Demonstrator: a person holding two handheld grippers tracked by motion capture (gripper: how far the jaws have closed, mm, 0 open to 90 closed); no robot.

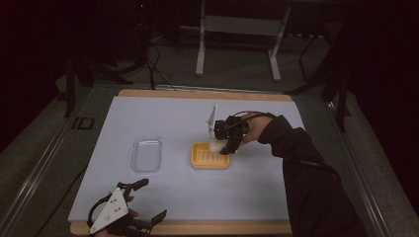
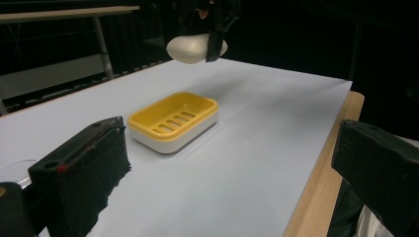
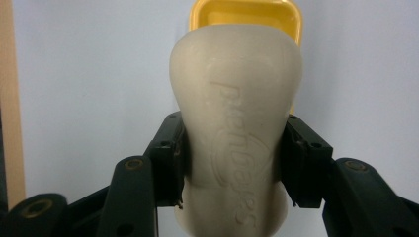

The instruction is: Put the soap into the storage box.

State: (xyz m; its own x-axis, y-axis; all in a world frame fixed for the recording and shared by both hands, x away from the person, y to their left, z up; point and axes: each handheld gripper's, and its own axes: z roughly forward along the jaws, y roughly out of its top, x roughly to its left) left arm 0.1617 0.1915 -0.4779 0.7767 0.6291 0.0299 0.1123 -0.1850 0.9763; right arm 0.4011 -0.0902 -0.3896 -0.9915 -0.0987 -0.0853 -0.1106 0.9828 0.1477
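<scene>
The jaws of the right gripper (image 3: 232, 163) were clamped on the waist of one pale bar of soap (image 3: 236, 123), which was held in the air above the far end of one yellow soap dish (image 1: 210, 156). The dish was seen on the white-covered counter (image 1: 257, 192), with one clear lid (image 1: 146, 153) lying well apart to its left. The left gripper (image 1: 148, 200) was rested near the counter's front edge with its jaws apart and nothing between them. A slip was judged possible, the smooth rounded soap being gripped only at its sides; a release off-centre could leave the bar tilted on the dish's rim.
</scene>
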